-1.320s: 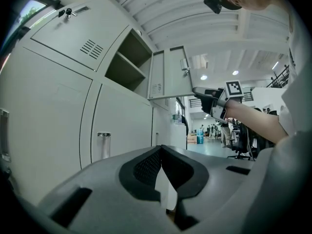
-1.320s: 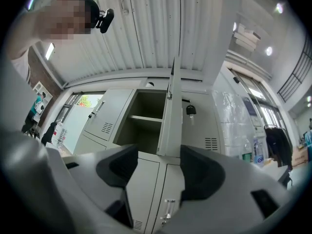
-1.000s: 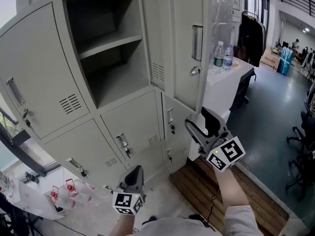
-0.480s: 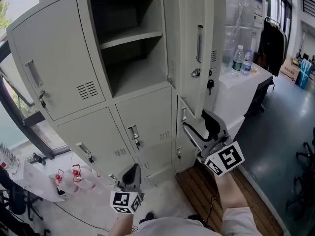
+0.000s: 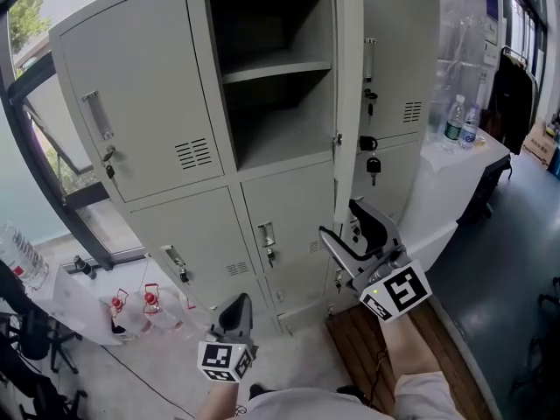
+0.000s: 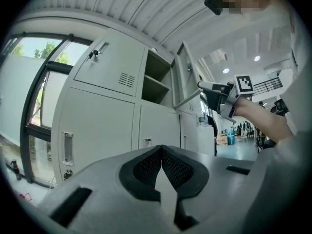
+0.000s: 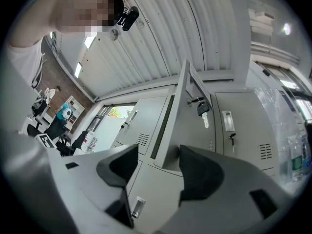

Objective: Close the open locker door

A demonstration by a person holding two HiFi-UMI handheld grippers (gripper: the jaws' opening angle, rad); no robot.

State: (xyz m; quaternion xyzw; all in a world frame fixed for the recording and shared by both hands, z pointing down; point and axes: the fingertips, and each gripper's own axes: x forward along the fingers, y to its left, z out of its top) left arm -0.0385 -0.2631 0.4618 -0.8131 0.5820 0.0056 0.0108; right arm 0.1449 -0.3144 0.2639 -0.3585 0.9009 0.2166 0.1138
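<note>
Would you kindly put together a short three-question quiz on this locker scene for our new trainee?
1. True or false: the left gripper has its jaws apart.
2. What hangs from the lock of the open locker door? A) a key B) a padlock C) a paper tag
3. Which gripper is near the door's lower end, and how do its jaws stand?

Key: 1. False; they are together. 2. A. 3. The right gripper; its jaws are apart.
</note>
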